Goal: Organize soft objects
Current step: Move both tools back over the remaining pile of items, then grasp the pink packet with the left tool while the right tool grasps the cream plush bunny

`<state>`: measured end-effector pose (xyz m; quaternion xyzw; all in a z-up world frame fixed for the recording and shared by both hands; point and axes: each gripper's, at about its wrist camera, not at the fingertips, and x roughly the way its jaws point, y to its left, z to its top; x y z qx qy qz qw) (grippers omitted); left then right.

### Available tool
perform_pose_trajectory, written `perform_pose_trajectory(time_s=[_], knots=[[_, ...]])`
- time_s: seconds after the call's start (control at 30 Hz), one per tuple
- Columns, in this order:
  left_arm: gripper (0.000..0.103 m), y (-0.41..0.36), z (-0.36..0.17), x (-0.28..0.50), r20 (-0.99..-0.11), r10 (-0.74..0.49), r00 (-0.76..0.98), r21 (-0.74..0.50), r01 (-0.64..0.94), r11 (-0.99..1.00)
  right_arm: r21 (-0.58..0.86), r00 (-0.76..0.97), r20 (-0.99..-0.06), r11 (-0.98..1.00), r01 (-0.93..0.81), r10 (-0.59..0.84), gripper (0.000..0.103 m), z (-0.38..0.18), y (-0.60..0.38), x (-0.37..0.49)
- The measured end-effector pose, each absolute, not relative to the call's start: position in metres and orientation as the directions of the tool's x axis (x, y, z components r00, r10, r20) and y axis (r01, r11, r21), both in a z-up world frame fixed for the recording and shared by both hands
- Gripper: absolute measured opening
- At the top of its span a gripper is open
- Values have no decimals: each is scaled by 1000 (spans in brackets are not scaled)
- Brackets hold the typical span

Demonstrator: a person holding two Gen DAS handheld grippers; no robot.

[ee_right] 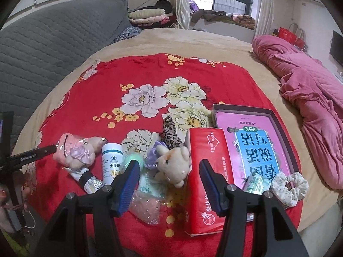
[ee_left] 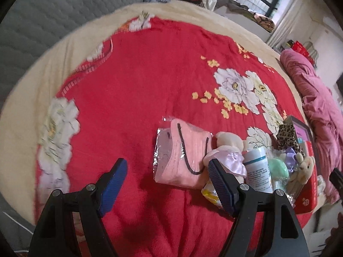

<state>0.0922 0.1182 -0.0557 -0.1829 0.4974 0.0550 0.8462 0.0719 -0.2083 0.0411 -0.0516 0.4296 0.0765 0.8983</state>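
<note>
Your left gripper (ee_left: 167, 174) has its jaws spread wide with nothing between them, hovering over the pink bagged cloth (ee_left: 184, 156) on the red blanket (ee_left: 139, 85), looks lined up to grab it. Your right gripper (ee_right: 169, 176) is also apart and empty, aimed at the beige plush (ee_right: 172, 160) beside the red tissue pack (ee_right: 205, 171). The soft stuff sits heaped by the open box (ee_right: 280, 124), probably its destination.
</note>
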Motion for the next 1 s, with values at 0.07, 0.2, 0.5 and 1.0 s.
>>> perform_pose_trajectory(time_s=[0.07, 0.2, 0.5, 1.0], knots=[[79, 124, -68, 98, -872, -100, 479, -269, -298, 916, -28, 619, -780, 983, -183, 93, 57, 40, -208, 73], [79, 131, -89, 110, -885, -154, 440, -314, -318, 895, -29, 613, -785, 983, -180, 89, 57, 38, -208, 78], [72, 123, -99, 122, -865, -255, 432, -402, -295, 867, -34, 608, -790, 985, -167, 76, 57, 35, -211, 86], [26, 121, -82, 124, -845, -278, 456, -430, -272, 861, -47, 554, -831, 984, -172, 57, 58, 11, -211, 99]])
